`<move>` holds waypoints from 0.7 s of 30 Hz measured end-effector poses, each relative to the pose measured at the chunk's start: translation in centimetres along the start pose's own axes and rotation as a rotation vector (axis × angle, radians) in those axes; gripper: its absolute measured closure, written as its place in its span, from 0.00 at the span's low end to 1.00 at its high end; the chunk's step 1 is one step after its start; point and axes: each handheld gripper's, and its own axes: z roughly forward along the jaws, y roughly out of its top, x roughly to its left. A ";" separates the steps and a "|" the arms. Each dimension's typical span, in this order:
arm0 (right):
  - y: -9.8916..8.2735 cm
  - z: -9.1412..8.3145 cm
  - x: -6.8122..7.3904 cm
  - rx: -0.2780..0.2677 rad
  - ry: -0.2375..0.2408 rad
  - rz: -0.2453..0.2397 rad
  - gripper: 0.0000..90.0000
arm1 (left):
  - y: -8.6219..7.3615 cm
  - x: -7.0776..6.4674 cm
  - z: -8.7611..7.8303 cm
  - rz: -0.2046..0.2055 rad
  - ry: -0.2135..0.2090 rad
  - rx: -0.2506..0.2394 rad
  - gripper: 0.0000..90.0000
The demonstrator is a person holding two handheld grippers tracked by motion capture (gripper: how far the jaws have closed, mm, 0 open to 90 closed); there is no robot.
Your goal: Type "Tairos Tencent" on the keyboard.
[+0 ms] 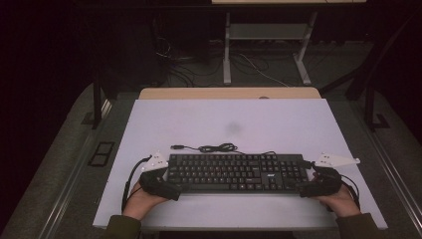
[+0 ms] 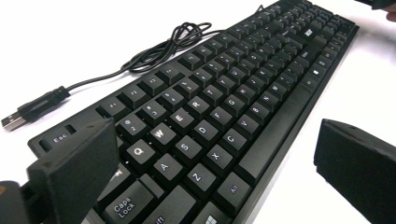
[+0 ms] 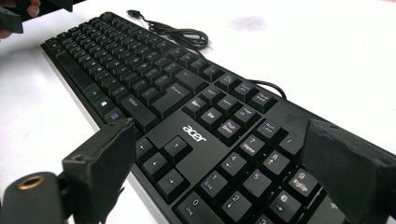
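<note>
Both grippers spread wide at either end of the keyboard (image 1: pixel 237 172), neither one clamped on it.

The left gripper (image 1: pixel 168 185) sits at the keyboard's left end on the white table (image 1: pixel 224 124); in the left gripper view its jaws stand far apart, one over the Esc and Caps Lock corner, the other out past the front edge above the table, and whether either touches the keyboard can't be told. The right gripper (image 1: pixel 307 182) is at the number-pad end, jaws just as wide, one near the arrow keys at the front edge, the other over the far corner of the pad. The keyboard lies flat near the table's front, its cable (image 1: pixel 214 148) coiled just behind it, plug (image 2: pixel 18 117) lying loose.
</note>
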 end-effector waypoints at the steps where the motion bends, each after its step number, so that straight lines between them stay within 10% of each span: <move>1: 0.0 0.0 0.0 0.000 0.001 -0.003 0.11 | 0.0 0.0 0.0 0.000 0.000 0.000 0.00; 21: 1.2 0.9 0.6 -0.023 0.041 -0.017 0.11 | 0.0 -0.1 -0.2 0.003 -0.010 -0.018 0.00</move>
